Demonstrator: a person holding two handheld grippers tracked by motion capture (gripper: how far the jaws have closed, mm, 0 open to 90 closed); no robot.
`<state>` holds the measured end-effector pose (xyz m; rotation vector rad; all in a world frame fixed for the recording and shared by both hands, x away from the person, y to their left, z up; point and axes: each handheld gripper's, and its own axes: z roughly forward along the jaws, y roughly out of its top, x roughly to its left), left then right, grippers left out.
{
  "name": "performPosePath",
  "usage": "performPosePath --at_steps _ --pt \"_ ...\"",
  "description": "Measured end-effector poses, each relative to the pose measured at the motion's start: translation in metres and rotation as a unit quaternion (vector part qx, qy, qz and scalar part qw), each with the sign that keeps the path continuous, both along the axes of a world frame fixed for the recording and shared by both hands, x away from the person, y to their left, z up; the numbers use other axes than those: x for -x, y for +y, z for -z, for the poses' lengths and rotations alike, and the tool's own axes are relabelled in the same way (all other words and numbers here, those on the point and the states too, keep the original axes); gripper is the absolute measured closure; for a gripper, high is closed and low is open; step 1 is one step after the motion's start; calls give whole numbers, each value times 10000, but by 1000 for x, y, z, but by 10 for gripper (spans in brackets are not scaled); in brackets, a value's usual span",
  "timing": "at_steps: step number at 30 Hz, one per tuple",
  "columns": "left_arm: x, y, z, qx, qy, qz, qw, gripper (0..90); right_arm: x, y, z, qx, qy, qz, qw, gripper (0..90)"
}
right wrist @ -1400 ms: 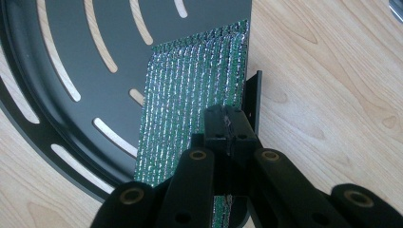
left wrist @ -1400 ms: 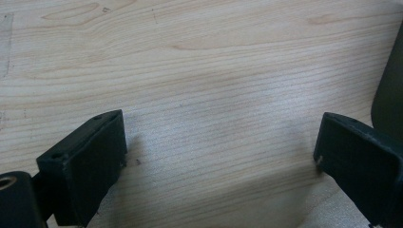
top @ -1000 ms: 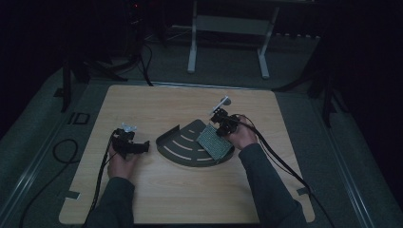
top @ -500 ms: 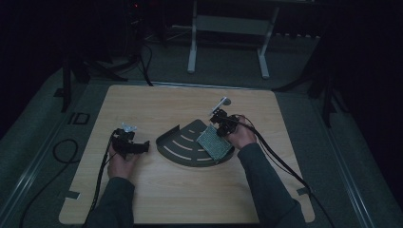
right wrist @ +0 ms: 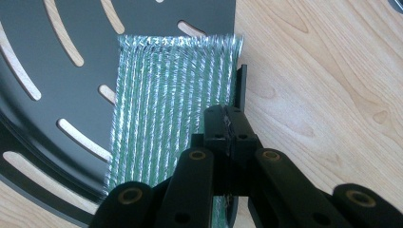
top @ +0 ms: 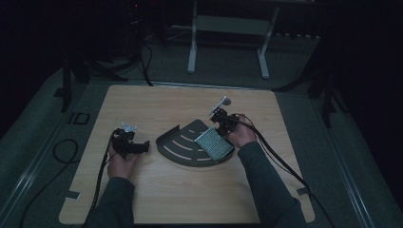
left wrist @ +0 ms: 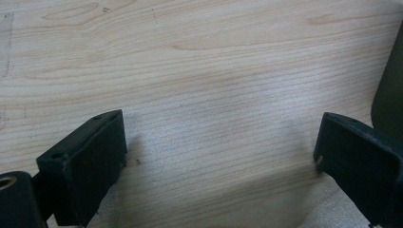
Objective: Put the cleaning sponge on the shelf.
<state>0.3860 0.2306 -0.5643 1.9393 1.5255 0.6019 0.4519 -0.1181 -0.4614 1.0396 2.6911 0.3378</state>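
- The left gripper (top: 142, 147) rests on the wooden table (top: 157, 104), held in the person's left hand (top: 121, 159) at the left side, with its cable running back along the sleeve.
- In the left gripper view its two black jaws stand spread wide with bare wood between them; nothing is pinched, and a dark edge of the tray shows at the far right of that view.
- Just to the right of that gripper, near the middle of the table, lies a dark fan-shaped tray (top: 183, 147) with curved slots and a low raised wall on its left side.
- A silvery-green mesh pad (top: 215, 145) lies on the right part of the tray, its right edge along the tray's straight edge.
- The right gripper (top: 223, 126), held in the person's right hand (top: 241, 134), is at the pad's right side.
- In the right gripper view its jaws are pressed together at the right edge of the mesh pad (right wrist: 171, 99), where the pad meets the tray's upright lip (right wrist: 241, 88); whether they pinch the pad, the lip or both cannot be told.
- Behind the right hand, a small grey round object (top: 226, 100) lies on the table.
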Motion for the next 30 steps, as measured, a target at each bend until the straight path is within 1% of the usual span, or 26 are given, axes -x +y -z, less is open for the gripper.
performPosePath --at_steps 6,10,11,14,15,16,17,18,21,23,25,26,27,28,29,30 --pt "0 0 0 2 0 -2 10000 41 1 1 1 -23 10 -30 10000 892" --pt "0 0 0 8 -6 -8 10000 41 1 0 -1 -49 -10 -34 10000 862" --pt "0 0 0 8 -6 -7 10000 41 3 0 -3 -97 -35 -34 9999 798" --pt "0 0 0 1 -1 -2 10000 41 4 -2 -7 -148 -112 -35 9998 697" --pt "0 0 0 1 -1 -2 10000 41 4 -2 -7 -148 -112 -35 9998 697" --pt "0 0 0 0 0 -2 10000 41 5 -3 -8 -171 -119 -28 9998 667" --pt "0 0 0 1 0 -2 10000 41 6 -5 -11 -203 -147 -9 9997 616" --pt "0 0 0 -1 0 -2 10000 41 6 -5 -12 -223 -141 -12 9997 590" --pt "0 0 0 1 -1 -3 10000 41 8 -9 -17 -257 -128 -12 9996 540" --pt "0 0 0 3 -2 -7 10000 41 10 -12 -18 -215 -125 -53 9997 497" --pt "0 0 0 -7 0 2 10000 41 12 -18 -18 -219 -90 -75 9997 473" --pt "0 0 0 -6 2 0 10000 41 12 -23 -17 -184 -99 -30 9998 446" --pt "0 0 0 -6 2 0 10000 41 12 -23 -17 -184 -99 -30 9998 446" --pt "0 0 0 -5 4 1 10000 41 13 -27 -16 -125 -126 16 9998 427" --pt "0 0 0 -6 5 2 10000 41 14 -36 -14 -109 -173 120 9997 404" --pt "0 0 0 -6 5 0 10000 41 15 -40 -13 -130 -187 166 9996 394"
